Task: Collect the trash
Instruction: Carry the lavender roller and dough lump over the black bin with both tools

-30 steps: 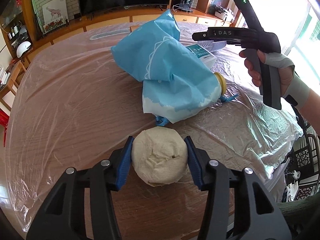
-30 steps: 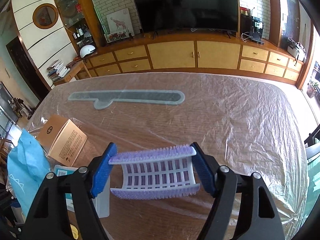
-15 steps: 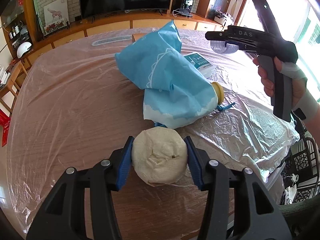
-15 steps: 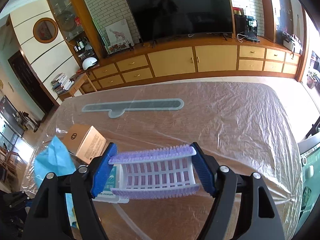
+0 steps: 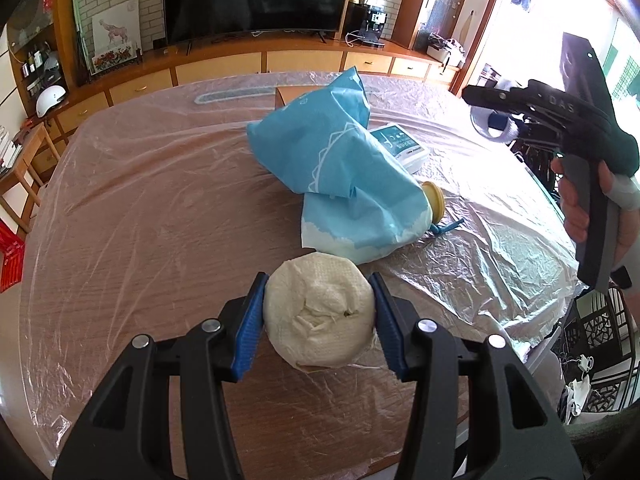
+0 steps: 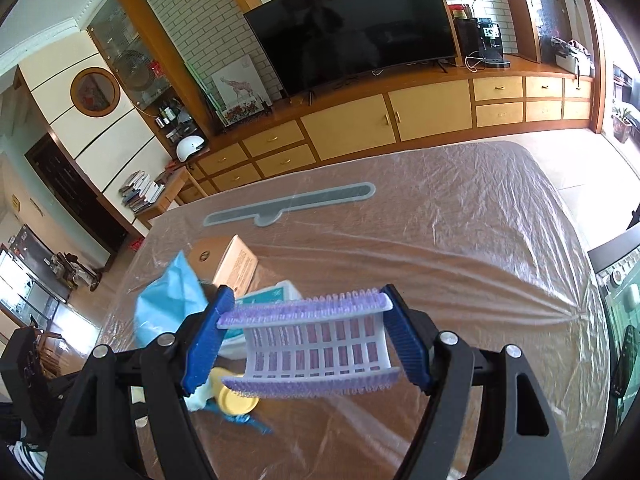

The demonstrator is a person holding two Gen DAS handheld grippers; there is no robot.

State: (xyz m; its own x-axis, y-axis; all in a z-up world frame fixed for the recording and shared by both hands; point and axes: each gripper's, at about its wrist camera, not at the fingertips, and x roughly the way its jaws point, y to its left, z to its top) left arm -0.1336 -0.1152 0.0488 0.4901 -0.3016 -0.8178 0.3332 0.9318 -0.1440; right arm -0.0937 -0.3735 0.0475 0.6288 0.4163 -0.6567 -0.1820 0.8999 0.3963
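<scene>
My left gripper (image 5: 318, 296) is shut on a white crumpled paper wad (image 5: 320, 320), low over the plastic-covered table (image 5: 140, 200). Just beyond the wad lies a blue plastic bag (image 5: 340, 176) with a yellow lid (image 5: 434, 204) at its mouth. In the right wrist view my right gripper (image 6: 307, 300) is shut on a white and purple bristled hair roller (image 6: 320, 344), held across the jaws above the table. The left wrist view shows that gripper (image 5: 492, 120) up at the right edge, in a person's hand (image 5: 576, 208).
A white and teal box (image 5: 400, 146) sits behind the bag, with a brown cardboard box (image 6: 236, 264) farther back. A flat grey strip (image 6: 296, 204) lies near the far edge. The table's right edge drops to dark chairs (image 5: 600, 328).
The right gripper with the roller has lifted and swung away from the bag, towards the table's right side, rolling a little. The left gripper and its paper wad stay put.
</scene>
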